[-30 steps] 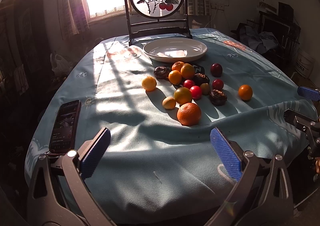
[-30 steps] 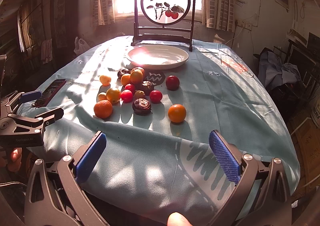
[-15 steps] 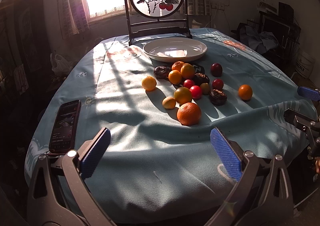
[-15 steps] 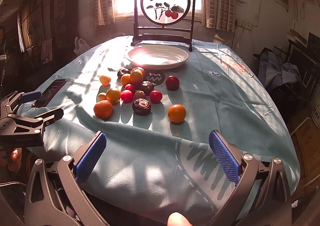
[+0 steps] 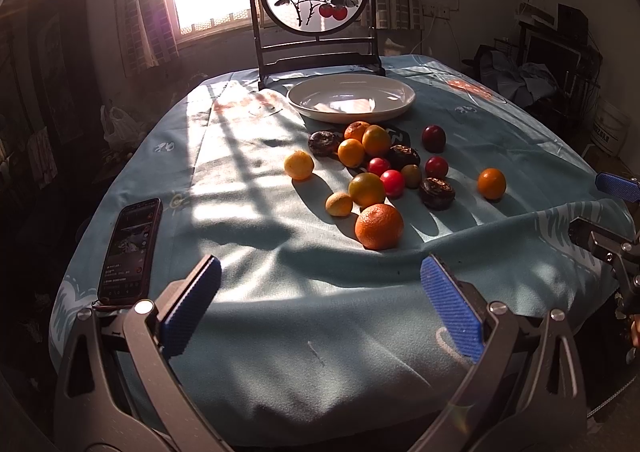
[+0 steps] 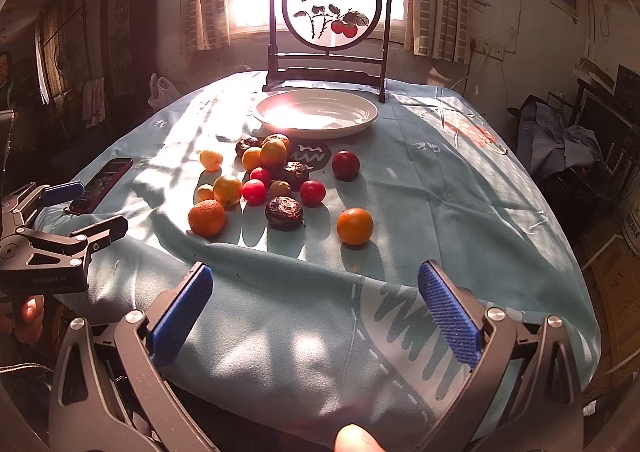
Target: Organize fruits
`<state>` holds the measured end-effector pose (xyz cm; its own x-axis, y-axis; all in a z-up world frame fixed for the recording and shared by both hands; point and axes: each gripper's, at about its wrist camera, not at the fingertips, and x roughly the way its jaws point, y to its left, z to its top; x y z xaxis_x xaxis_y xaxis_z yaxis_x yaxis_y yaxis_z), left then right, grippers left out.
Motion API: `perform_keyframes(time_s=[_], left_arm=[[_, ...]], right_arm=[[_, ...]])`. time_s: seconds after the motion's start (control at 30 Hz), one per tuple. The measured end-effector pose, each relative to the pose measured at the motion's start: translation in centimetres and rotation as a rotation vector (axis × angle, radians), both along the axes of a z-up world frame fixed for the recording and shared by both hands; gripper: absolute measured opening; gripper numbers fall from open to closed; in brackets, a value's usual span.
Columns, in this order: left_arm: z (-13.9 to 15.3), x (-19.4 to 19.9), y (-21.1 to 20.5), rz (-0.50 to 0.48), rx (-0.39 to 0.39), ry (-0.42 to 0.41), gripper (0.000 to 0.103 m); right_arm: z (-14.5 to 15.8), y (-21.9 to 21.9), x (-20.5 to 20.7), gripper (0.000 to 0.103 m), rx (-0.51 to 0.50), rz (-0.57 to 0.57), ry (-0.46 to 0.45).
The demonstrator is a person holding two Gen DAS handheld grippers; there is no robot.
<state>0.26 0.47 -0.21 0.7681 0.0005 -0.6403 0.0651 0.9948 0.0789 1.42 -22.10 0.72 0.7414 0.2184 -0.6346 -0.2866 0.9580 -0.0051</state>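
Left gripper (image 5: 320,304): spread wide, empty, near table edge.
Fruits (image 6: 276,188): all loose on the blue tablecloth (image 6: 420,188), mid-table.
White plate (image 6: 316,113): far side, empty.
Right gripper (image 6: 316,308): spread wide, empty.
Progress: nothing sorted yet.

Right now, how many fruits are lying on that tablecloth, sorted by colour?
orange or yellow fruits: 9
red fruits: 4 (one of them darker)
dark brown wrinkled fruits: 3
Total: 16, all on the cloth; none on the white plate.
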Motion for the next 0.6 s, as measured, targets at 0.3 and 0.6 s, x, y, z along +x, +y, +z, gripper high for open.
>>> perform_keyframes(time_s=[0.3, 0.6], left_arm=[[0.01, 0.00, 0.01, 0.000, 0.000, 0.001, 0.101], [-0.17, -0.25, 0.02, 0.000, -0.001, 0.004, 0.101]], right_arm=[[0.05, -0.03, 0.02, 0.102, 0.001, 0.001, 0.000], [0.00, -0.21, -0.01, 0.102, 0.007, -0.001, -0.002]])
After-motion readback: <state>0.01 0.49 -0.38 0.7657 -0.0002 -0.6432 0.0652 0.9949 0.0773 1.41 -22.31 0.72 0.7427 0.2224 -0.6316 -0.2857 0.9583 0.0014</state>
